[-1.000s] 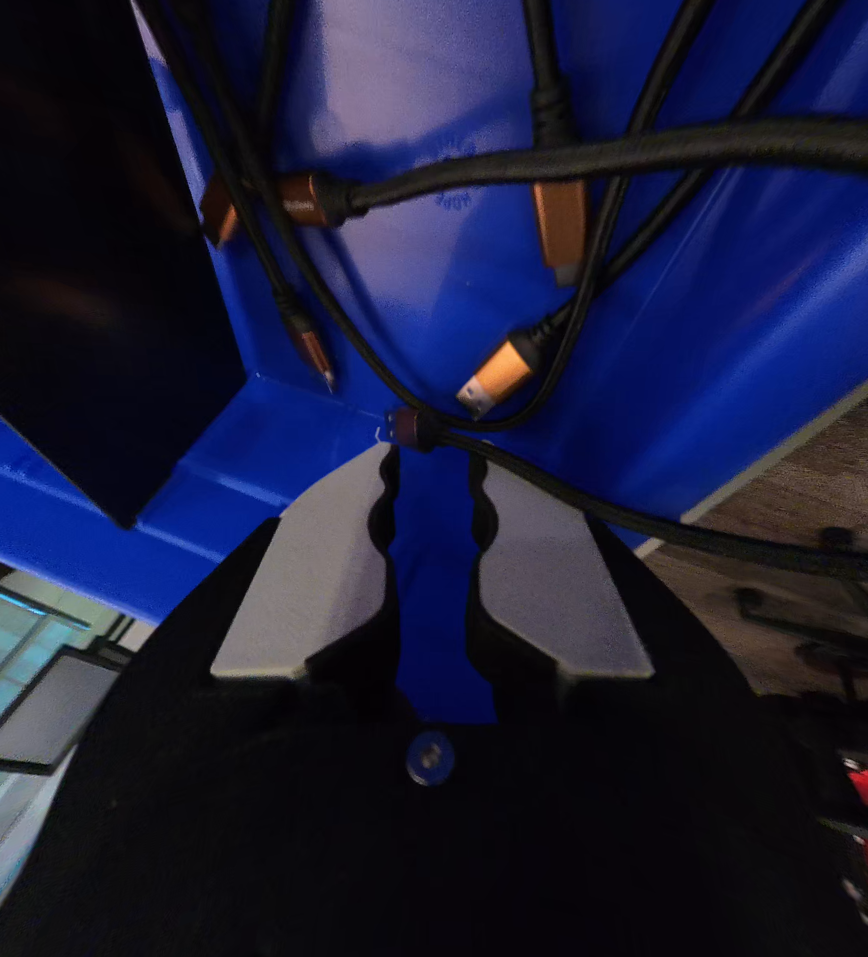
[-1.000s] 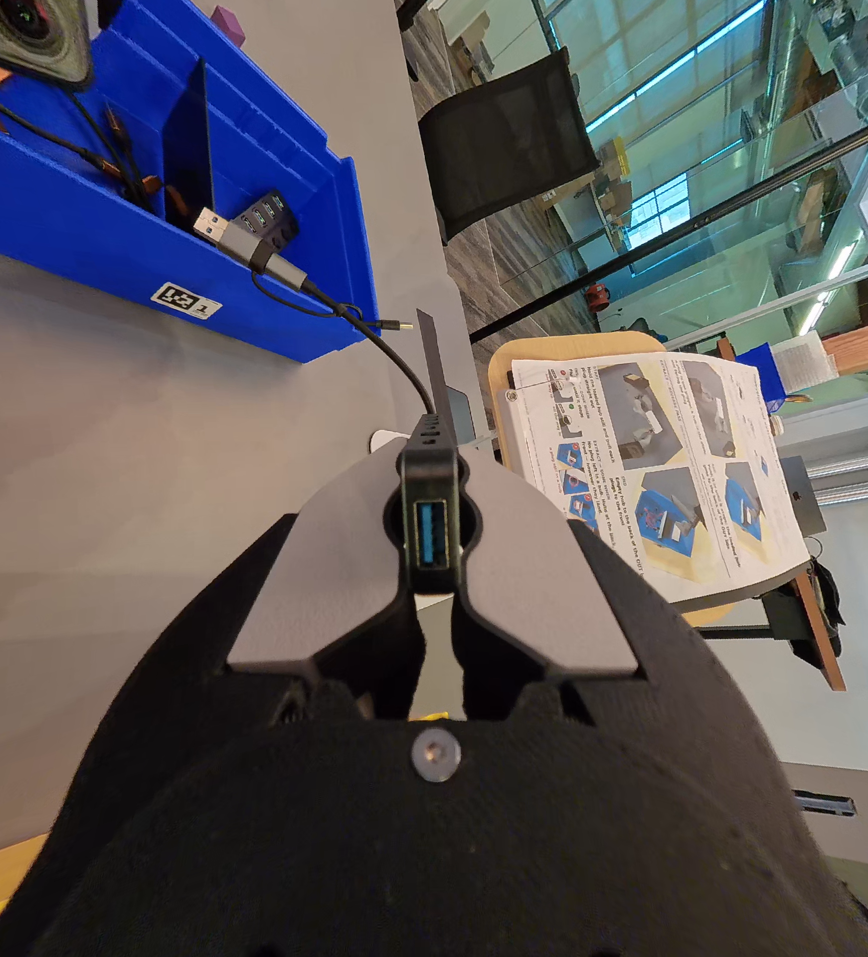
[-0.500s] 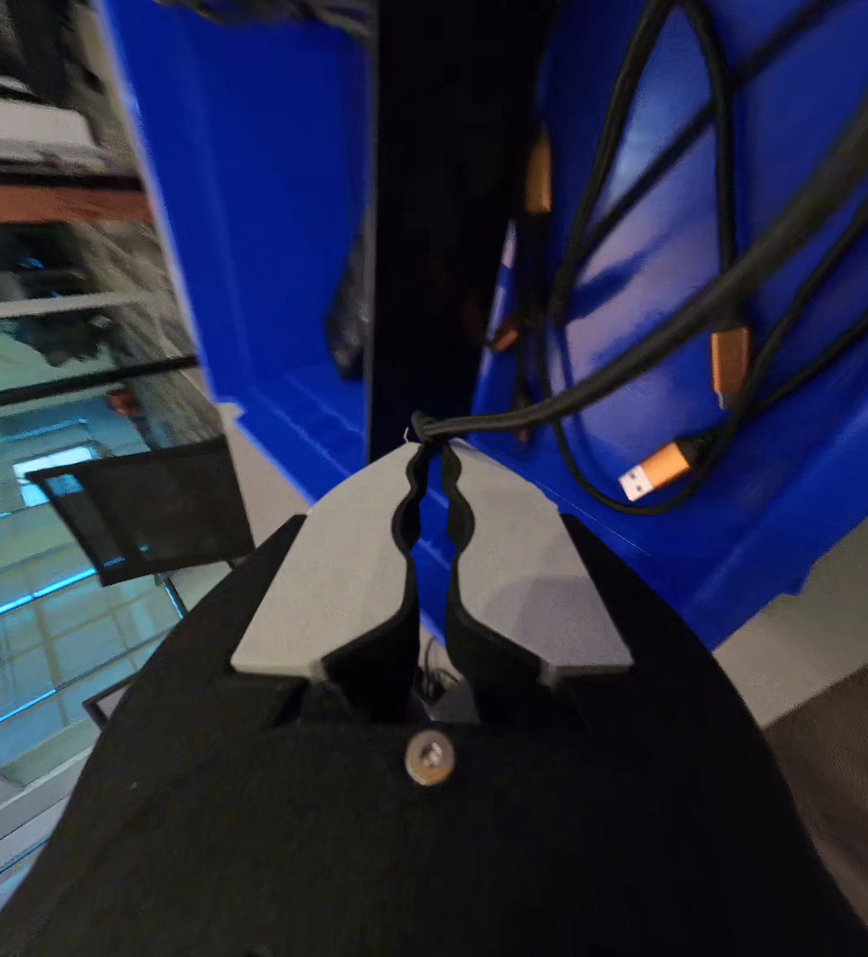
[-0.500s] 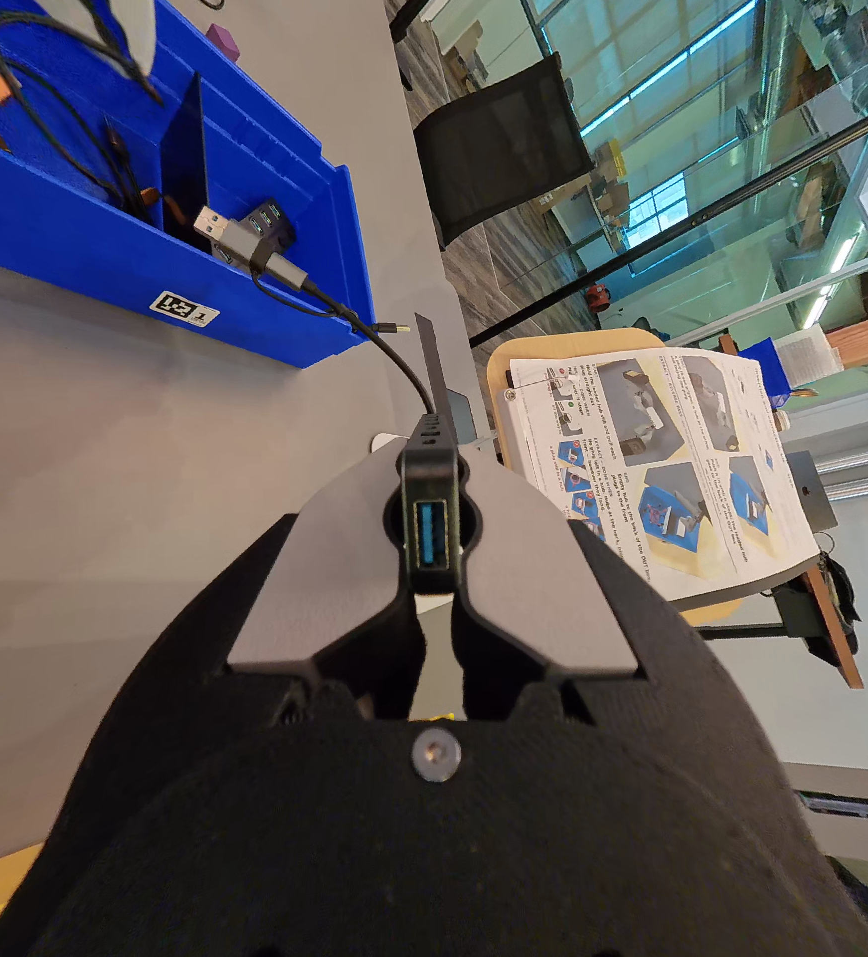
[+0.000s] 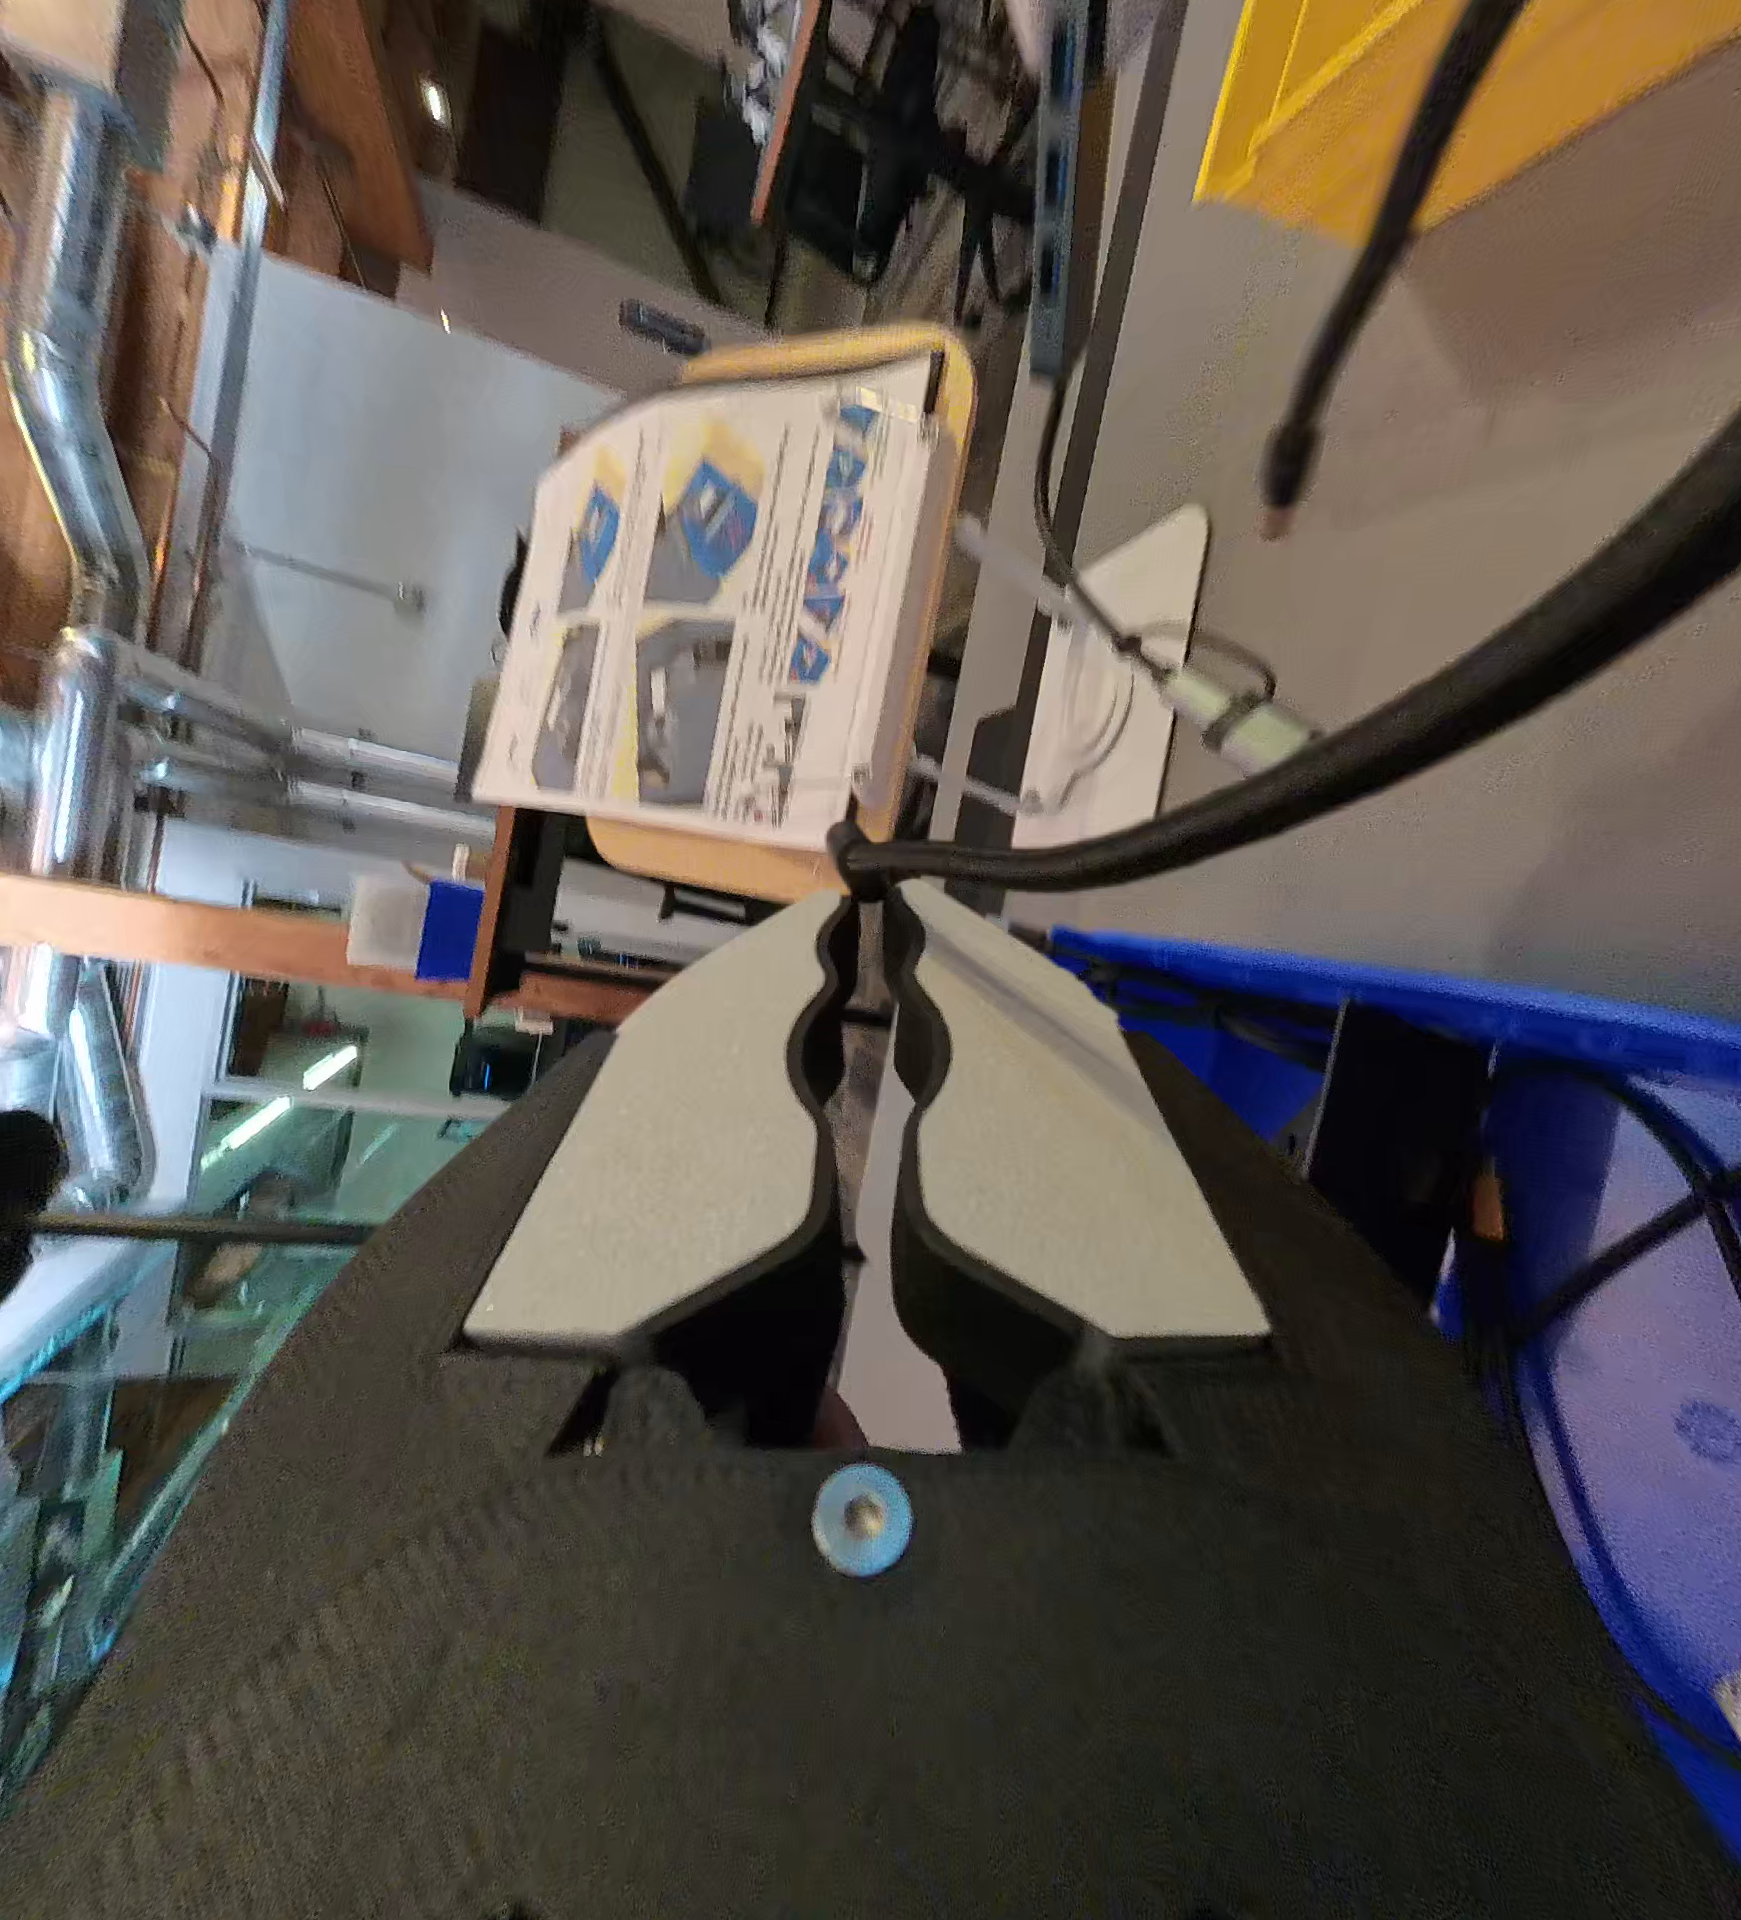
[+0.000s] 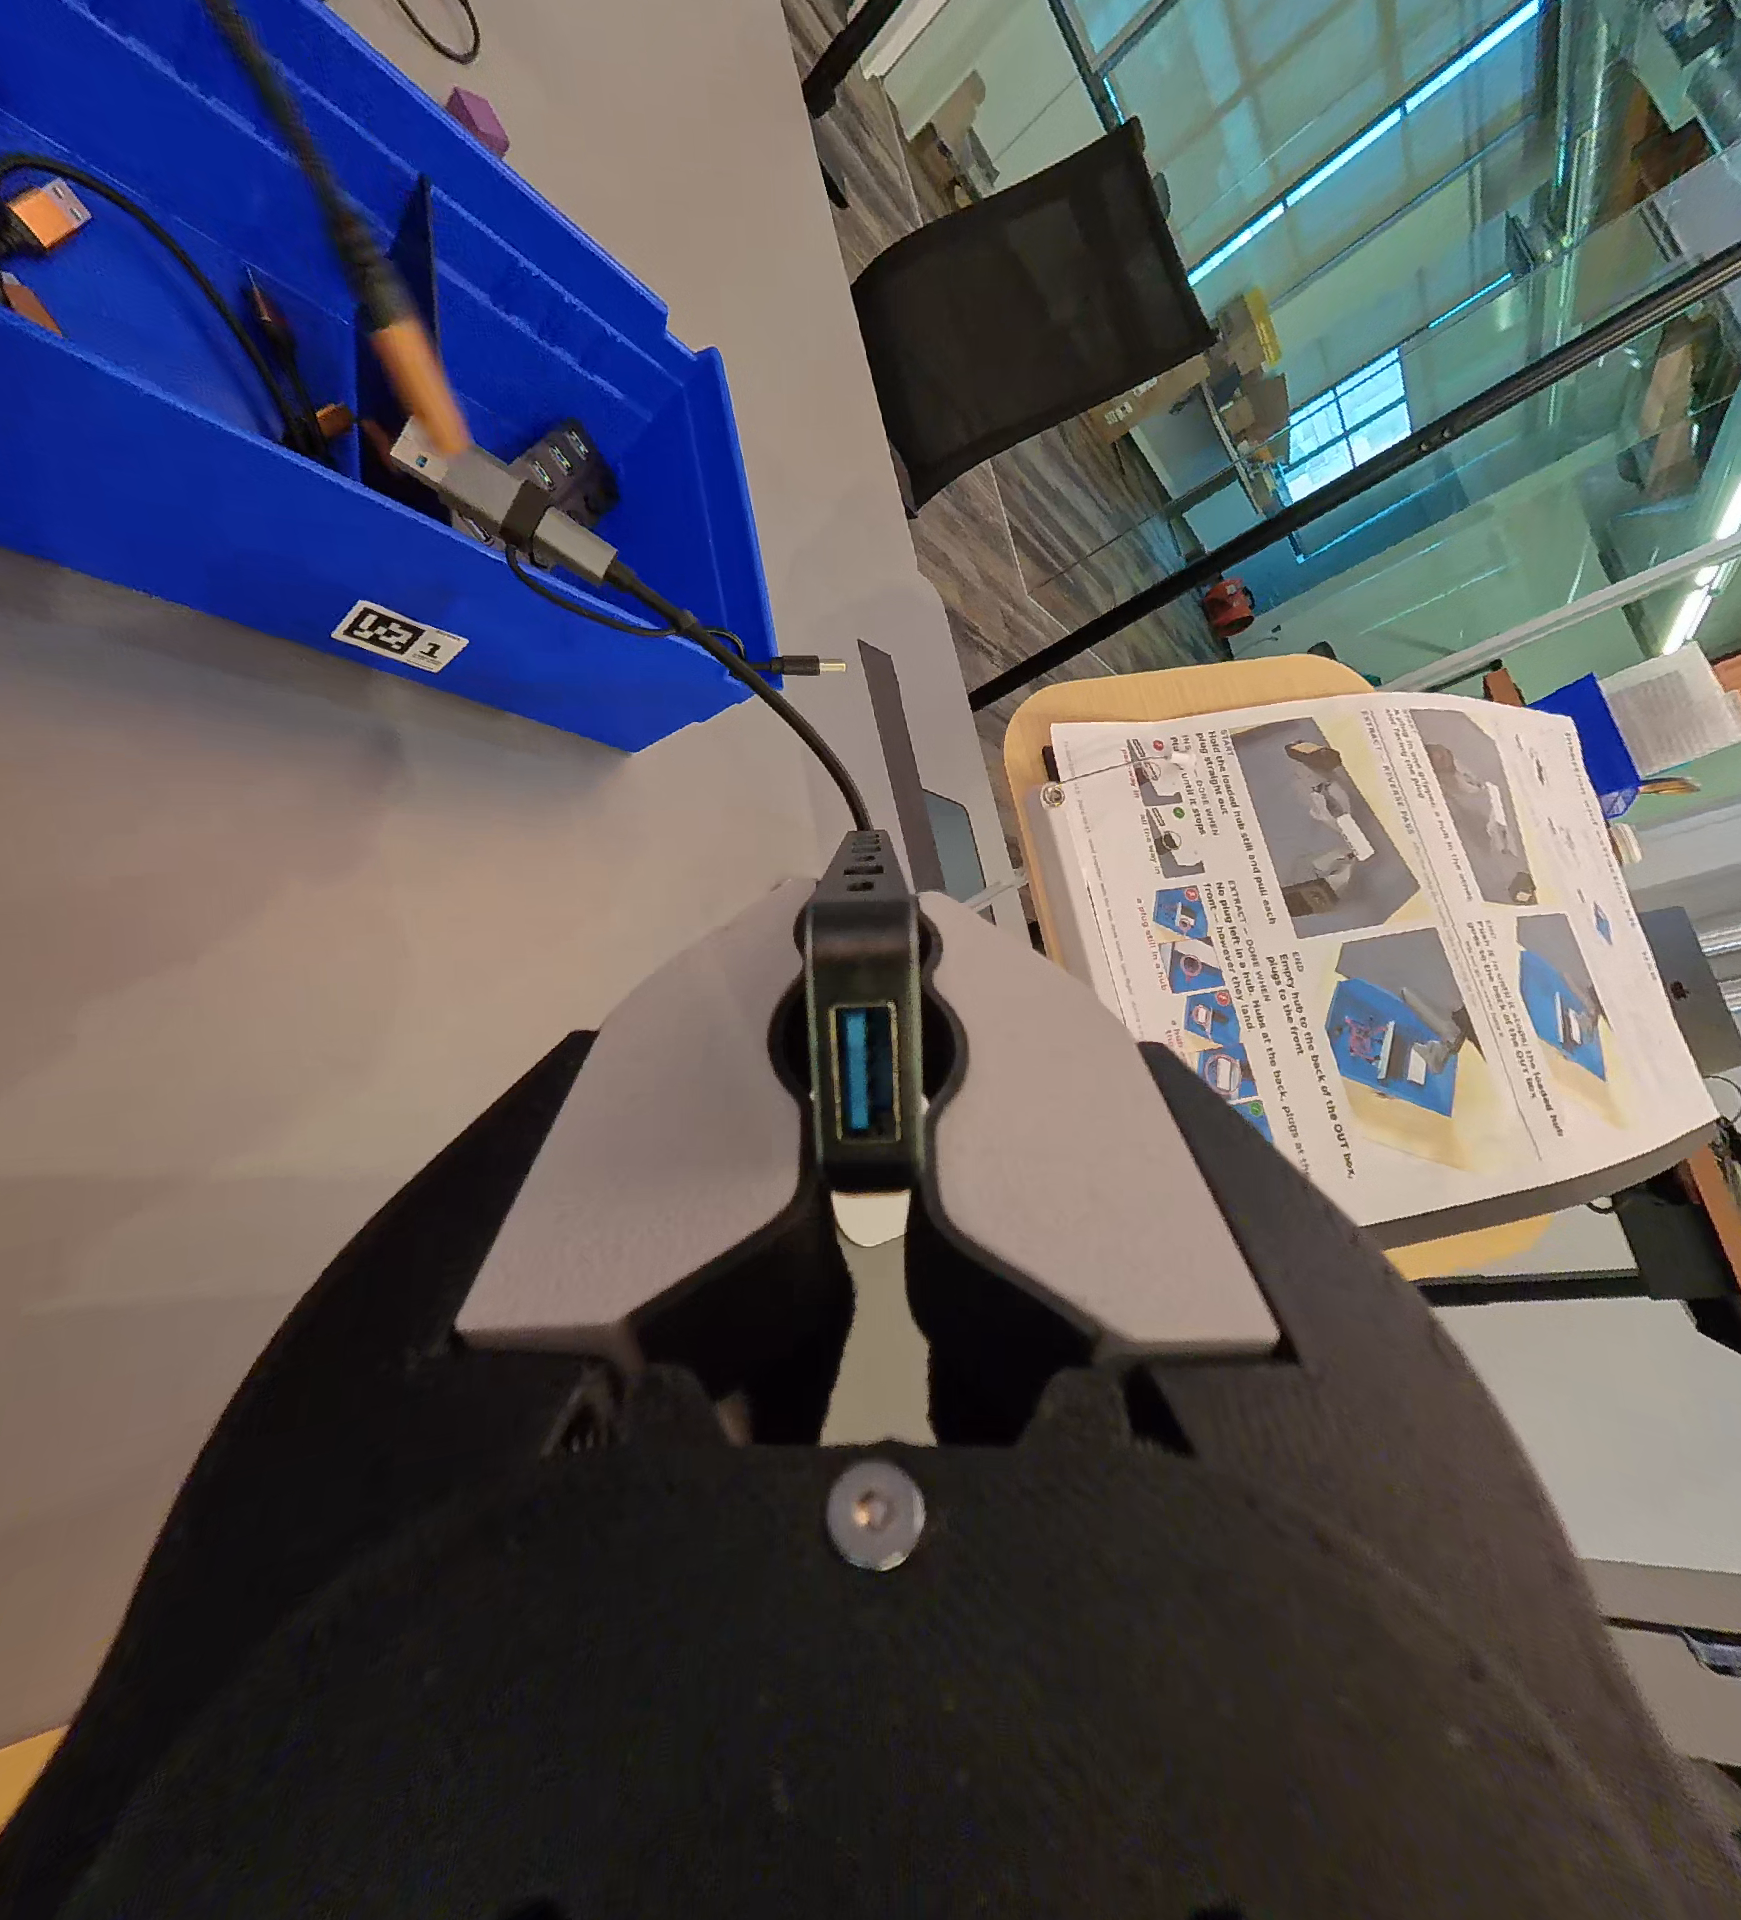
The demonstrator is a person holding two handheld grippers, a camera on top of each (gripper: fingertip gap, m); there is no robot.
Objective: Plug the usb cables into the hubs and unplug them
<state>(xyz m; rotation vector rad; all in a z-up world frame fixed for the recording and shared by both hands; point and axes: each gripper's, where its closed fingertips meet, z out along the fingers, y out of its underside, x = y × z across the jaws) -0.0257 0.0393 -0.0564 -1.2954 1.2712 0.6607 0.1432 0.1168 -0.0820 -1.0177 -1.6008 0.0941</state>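
My right gripper (image 6: 861, 920) is shut on a black USB hub (image 6: 864, 1049) with a blue port facing the camera, held above the grey table (image 6: 222, 935). The hub's thin lead (image 6: 806, 743) trails toward the blue bin (image 6: 170, 499). My left gripper (image 5: 866, 896) is shut on a black braided USB cable (image 5: 1468, 665) at its tips, and the cable arcs away to the right. In the right wrist view an orange-plugged cable end (image 6: 414, 379) dangles, blurred, over the bin. More cables (image 6: 40, 218) and two hubs (image 6: 523, 499) lie in the bin.
The blue bin (image 5: 1624, 1049) with a black divider (image 6: 409, 301) sits below right of the left gripper. A yellow bin (image 5: 1417, 114) is at the far edge. A clipboard with an instruction sheet (image 6: 1365, 935) stands past the table. A black chair (image 6: 1032, 301) is behind.
My left gripper shut on the braided cable inside the bin, lifted it out and swung to face the room. A plug now dangles over the bin. The right gripper kept still.
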